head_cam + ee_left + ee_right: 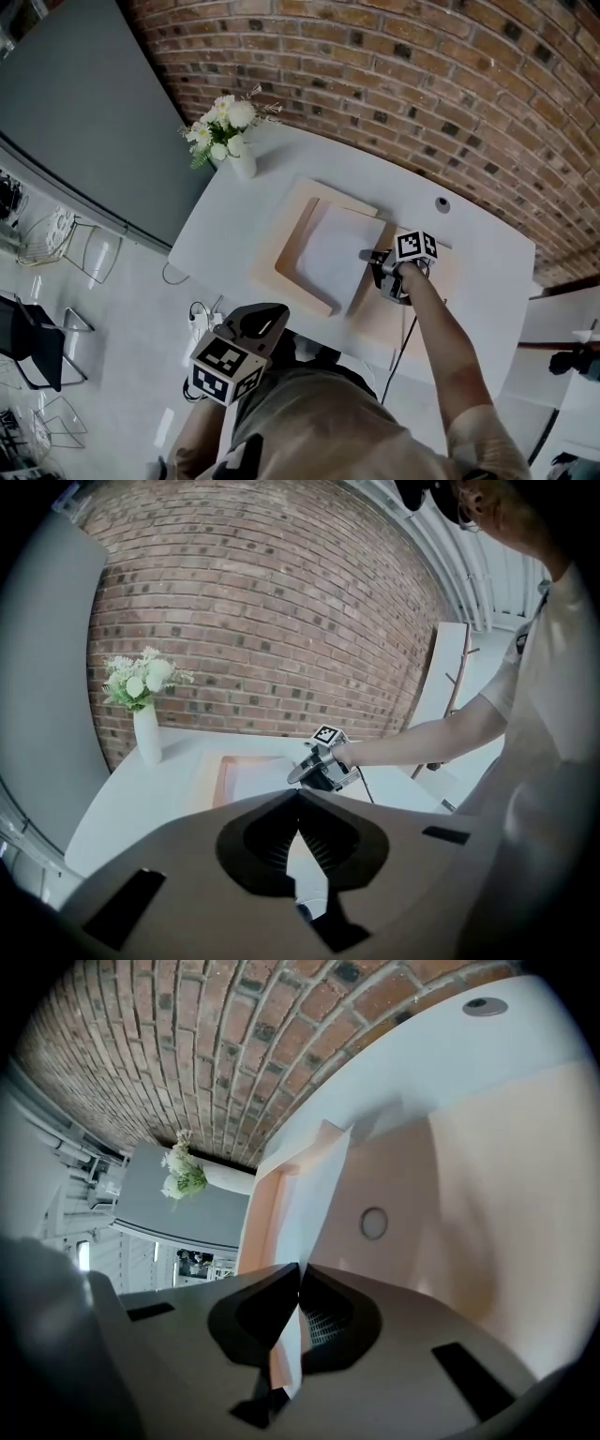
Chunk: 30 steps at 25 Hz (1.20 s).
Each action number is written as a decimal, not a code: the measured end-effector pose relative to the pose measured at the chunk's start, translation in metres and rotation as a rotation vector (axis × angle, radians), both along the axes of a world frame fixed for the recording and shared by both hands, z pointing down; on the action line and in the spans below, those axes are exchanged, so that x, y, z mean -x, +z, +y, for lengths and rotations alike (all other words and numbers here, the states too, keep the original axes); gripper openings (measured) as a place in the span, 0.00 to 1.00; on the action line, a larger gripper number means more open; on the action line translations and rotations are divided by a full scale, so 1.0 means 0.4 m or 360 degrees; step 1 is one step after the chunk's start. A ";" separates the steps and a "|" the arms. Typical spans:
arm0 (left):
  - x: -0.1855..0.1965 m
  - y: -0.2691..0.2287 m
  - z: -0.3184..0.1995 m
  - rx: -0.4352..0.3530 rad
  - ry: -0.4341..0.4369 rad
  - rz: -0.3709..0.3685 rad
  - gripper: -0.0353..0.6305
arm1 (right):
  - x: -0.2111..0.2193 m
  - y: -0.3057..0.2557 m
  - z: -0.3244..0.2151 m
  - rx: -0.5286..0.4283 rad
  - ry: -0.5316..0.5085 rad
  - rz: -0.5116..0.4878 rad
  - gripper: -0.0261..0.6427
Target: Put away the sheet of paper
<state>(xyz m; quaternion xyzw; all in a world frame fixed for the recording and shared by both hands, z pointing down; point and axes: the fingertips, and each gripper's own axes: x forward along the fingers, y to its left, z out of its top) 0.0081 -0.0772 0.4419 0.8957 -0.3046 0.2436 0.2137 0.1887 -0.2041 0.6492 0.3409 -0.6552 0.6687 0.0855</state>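
Observation:
A white sheet of paper (333,253) lies over an open peach folder (289,246) on the white table (473,281). My right gripper (367,255) is shut on the sheet's right edge, above the folder's fold. In the right gripper view the paper (314,1194) runs edge-on out of the closed jaws (300,1267) toward the folder's left half; a round snap (374,1222) shows on the folder's inner face (469,1176). My left gripper (262,317) hangs off the table near my body, shut and empty (299,794); its view shows the right gripper (314,766) at the paper (258,780).
A white vase of flowers (230,136) stands at the table's far left corner, beside the brick wall (394,66). A cable grommet (442,204) sits behind the folder. A dark cable (403,347) hangs off the near edge. Chairs (37,347) stand on the floor at left.

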 end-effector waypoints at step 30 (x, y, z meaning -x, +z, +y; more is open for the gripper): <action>0.132 0.053 -0.218 0.0067 0.0223 0.0147 0.08 | 0.065 -0.009 -0.051 0.0002 0.0269 0.0015 0.08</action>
